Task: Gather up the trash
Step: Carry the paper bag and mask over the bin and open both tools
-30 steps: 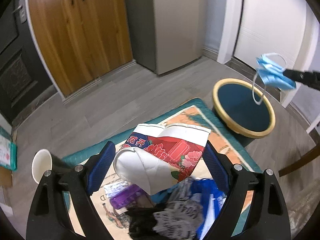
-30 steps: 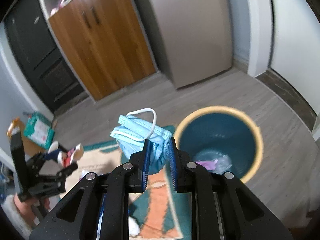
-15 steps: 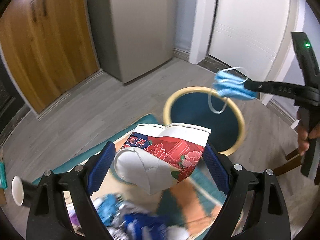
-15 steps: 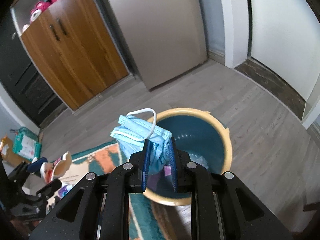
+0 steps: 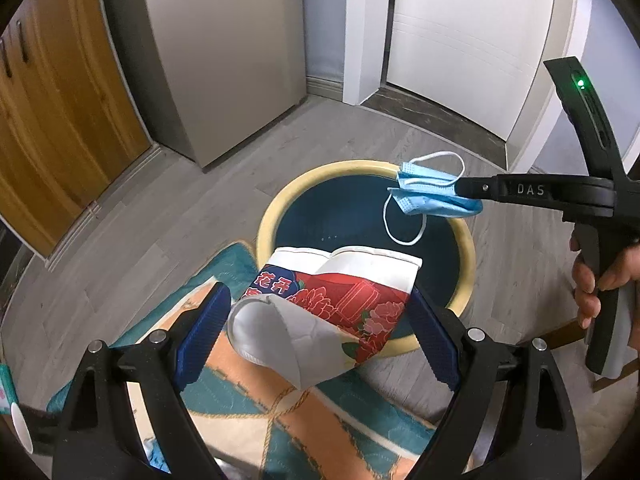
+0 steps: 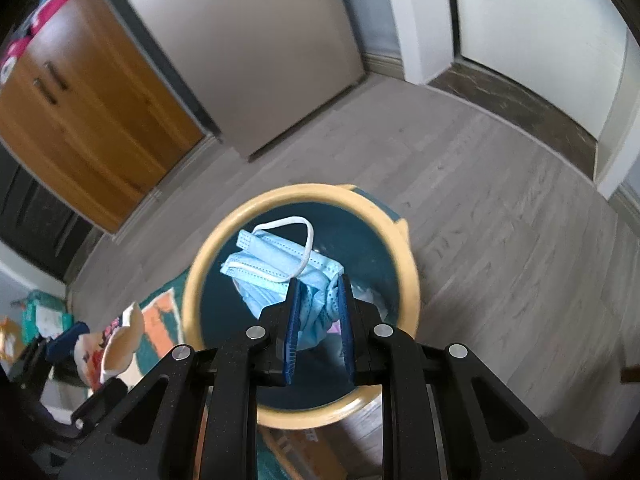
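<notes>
A round bin (image 5: 269, 224) with a yellow rim and dark teal inside stands on the grey floor. My left gripper (image 5: 316, 298) is shut, jaws wide, on a crushed paper cup (image 5: 340, 292) with a red flower print, held over the bin's near rim. My right gripper (image 6: 318, 284) is shut on a crumpled blue face mask (image 6: 272, 258), which hangs above the bin's opening (image 6: 405, 248). The left wrist view shows the mask (image 5: 428, 196) from the side, its white ear loop dangling. The right wrist view shows the cup (image 6: 116, 340) at the lower left.
A teal and orange rug (image 5: 240, 400) lies beside the bin. Behind are a wooden cabinet (image 5: 60, 120), a grey cabinet (image 5: 224, 60) and a white door (image 5: 460, 40). A person's hand (image 5: 600, 280) grips the right tool. Some pale trash (image 6: 370, 294) lies inside the bin.
Both grippers have swung toward the bin. The mask has gone from beside the bin to above its opening, and the cup has reached the near rim. The trash pile on the rug has left view.
</notes>
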### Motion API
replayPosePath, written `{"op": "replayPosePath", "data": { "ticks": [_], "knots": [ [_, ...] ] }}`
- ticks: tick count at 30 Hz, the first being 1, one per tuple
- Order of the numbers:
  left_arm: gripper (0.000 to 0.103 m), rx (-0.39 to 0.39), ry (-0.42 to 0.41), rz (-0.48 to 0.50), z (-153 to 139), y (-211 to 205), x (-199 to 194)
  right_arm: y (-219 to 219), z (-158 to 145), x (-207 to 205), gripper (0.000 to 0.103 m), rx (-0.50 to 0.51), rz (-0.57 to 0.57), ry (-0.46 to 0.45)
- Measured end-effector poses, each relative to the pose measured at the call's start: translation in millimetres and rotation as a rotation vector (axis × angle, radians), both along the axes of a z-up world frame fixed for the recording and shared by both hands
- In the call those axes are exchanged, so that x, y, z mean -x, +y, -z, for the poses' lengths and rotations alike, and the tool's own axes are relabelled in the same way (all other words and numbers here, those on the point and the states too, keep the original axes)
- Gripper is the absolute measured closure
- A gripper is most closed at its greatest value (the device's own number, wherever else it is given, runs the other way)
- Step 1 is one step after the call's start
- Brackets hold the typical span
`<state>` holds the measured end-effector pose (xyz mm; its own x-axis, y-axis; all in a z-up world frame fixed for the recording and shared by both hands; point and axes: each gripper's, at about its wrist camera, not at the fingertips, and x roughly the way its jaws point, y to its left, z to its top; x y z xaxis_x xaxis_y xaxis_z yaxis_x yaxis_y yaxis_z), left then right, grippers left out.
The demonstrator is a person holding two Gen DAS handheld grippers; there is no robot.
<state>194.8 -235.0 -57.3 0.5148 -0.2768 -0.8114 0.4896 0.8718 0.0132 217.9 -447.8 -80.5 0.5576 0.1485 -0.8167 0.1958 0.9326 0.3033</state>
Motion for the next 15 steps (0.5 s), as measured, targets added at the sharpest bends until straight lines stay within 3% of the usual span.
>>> {"op": "replayPosePath", "data": {
  "ticks": [15],
  "knots": [
    [0.016, -0.051, 0.002, 0.042, 35.6, -34.1, -24.2, 6.2, 15.1, -8.6, 0.083, -0.074, -0.005, 0.034]
  ]
}}
